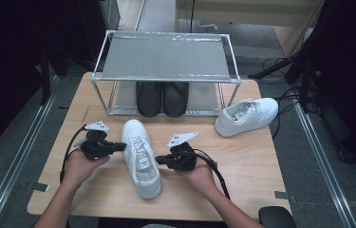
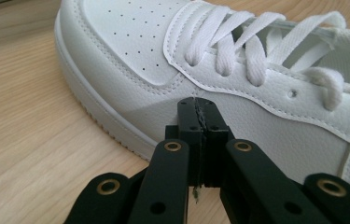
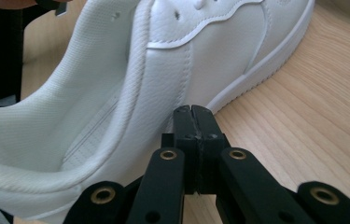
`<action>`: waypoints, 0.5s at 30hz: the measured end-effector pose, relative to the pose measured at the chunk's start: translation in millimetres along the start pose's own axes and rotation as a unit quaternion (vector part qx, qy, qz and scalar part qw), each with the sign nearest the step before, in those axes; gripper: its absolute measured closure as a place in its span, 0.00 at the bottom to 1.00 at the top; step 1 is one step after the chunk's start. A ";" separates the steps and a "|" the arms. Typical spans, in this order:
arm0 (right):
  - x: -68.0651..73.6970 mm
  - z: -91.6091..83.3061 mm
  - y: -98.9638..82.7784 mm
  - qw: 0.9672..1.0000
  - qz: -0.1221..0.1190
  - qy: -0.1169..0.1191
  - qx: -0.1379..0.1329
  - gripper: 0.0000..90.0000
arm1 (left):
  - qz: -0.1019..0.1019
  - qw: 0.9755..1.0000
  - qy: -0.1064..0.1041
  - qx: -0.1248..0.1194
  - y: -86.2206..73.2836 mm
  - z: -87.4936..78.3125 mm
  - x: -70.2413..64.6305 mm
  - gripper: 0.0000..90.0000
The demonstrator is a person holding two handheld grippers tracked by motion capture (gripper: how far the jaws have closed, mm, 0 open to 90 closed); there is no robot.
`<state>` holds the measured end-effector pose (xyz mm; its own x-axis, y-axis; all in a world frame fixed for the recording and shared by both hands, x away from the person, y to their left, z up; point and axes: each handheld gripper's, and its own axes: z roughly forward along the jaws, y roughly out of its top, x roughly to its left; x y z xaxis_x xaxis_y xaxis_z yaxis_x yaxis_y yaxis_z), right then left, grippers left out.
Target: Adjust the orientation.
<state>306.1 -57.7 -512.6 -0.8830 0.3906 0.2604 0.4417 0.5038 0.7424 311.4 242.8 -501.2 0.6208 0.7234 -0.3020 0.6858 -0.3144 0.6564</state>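
Left gripper: jaws pressed together with nothing between them; in the left gripper view the closed tips sit against the side wall of the near white sneaker, just below the lace eyelets. No grip, only a push or a brace.
Near white sneaker: lies flat on the table between the 2 grippers, toe toward the rack, heel toward the person. Upright on its sole, laces tied.
Right gripper: jaws likewise closed and empty; in the right gripper view the tips meet the sneaker's side by the collar, close to the heel opening.
Shoe rack: a 2-level metal frame at the far edge of the table. Top shelf bare.
Black shoes: 1 pair, side by side on the lower level, toes facing the person.
Far white sneaker: on the table just right of the rack's front corner, well apart from both grippers, turned at an angle.
Done so far: judging by the layout, the black pair is stored; neither white sneaker is on the rack.
In hand: the 2 closed grippers flank the near sneaker from both sides, which looks like a squeeze to lift or slide it.
Left to do: probably move this sneaker to the rack, then fetch the far one; 2 shoes remain.
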 end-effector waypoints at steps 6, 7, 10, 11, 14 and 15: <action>-1.5 -3.9 -3.7 1.000 0.006 -0.013 -0.004 1.00 | 0.016 1.000 -0.007 0.004 11.8 14.0 -7.4 1.00; -1.6 -5.2 -4.0 1.000 0.010 -0.015 -0.006 1.00 | 0.017 1.000 -0.010 0.002 13.4 16.5 -7.8 1.00; -3.4 -7.6 -5.3 1.000 0.015 -0.019 -0.011 1.00 | 0.022 1.000 -0.011 0.005 19.7 23.0 -10.6 1.00; -3.7 -8.2 -5.9 1.000 0.016 -0.021 -0.013 1.00 | 0.022 1.000 -0.010 0.004 20.6 24.2 -11.3 1.00; -3.9 -9.4 -6.7 0.999 0.018 -0.029 -0.016 1.00 | 0.024 1.000 -0.013 0.005 23.8 27.5 -11.4 1.00; -4.3 -9.5 -6.7 0.999 0.019 -0.030 -0.017 1.00 | 0.024 1.000 -0.015 0.005 24.6 28.5 -11.6 1.00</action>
<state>305.5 -70.1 -512.9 -0.8536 0.4555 0.2526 0.4689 0.4610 0.7534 331.9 209.2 -501.2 0.6637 0.6886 -0.2921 0.6589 -0.3536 0.6639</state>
